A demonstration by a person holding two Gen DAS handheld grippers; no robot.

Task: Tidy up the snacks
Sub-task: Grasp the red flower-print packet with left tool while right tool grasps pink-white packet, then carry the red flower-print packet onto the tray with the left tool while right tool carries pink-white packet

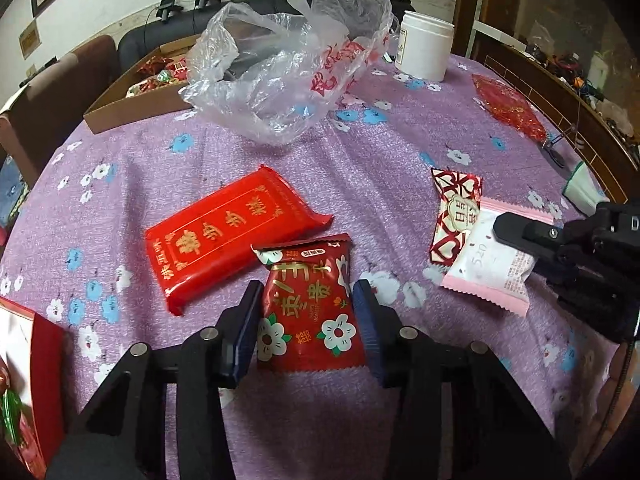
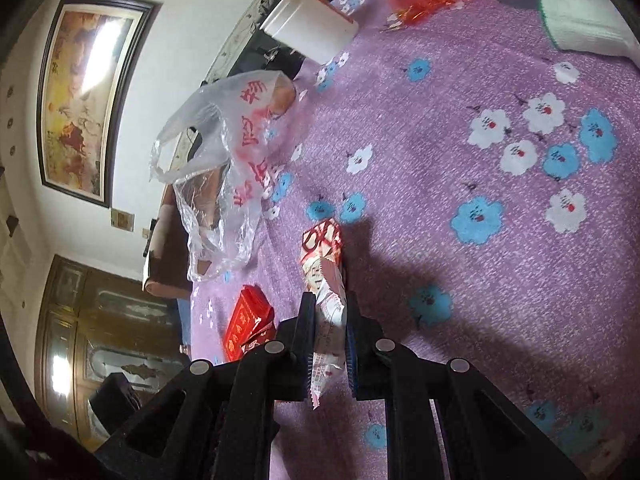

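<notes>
The left tongs [image 1: 306,320] stand narrowed around the red flower-print packet [image 1: 310,308] lying flat on the bench [image 1: 360,168]; squeeze its side edges squarely before lifting. The right tongs [image 2: 329,334] already pinch the pink-and-white packet [image 2: 328,320], so both should carry to the cardboard box [image 1: 132,104].

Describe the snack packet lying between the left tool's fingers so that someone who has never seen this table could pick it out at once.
Start at the purple flowered tablecloth and find the long flat red bar printed with gold characters. Just below its right end, between the left tool fingers, lies the dark red packet. Unlike its neighbours, it carries white flowers and gold characters.
</notes>
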